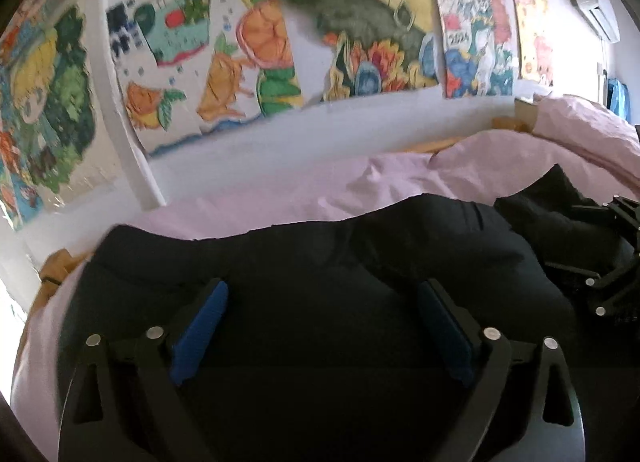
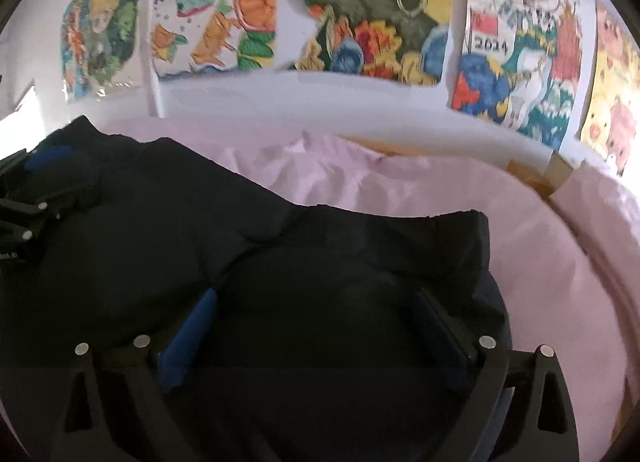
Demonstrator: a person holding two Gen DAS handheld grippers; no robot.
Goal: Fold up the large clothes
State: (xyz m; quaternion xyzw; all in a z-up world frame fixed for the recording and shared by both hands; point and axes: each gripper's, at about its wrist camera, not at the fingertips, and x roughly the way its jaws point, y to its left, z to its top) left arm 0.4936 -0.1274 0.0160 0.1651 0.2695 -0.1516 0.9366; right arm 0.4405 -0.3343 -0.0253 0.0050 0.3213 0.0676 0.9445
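on the pink sheet (image 2: 400,182), both grippers' fingers (image 1: 204,326) (image 2: 192,326) spread wide, empty, over dark garment (image 1: 320,246).

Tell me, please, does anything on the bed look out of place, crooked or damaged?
Nothing looks damaged. The black garment lies bunched on the pink bedsheet, with an uneven far edge, not yet folded flat. Both the left gripper and the right gripper are open above it.

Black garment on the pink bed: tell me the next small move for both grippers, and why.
Probably lower both grippers and close them on the near edge. The left gripper and right gripper both hover over the black garment with jaws wide open, holding nothing, and it lies bunched and uneven on the pink sheet.
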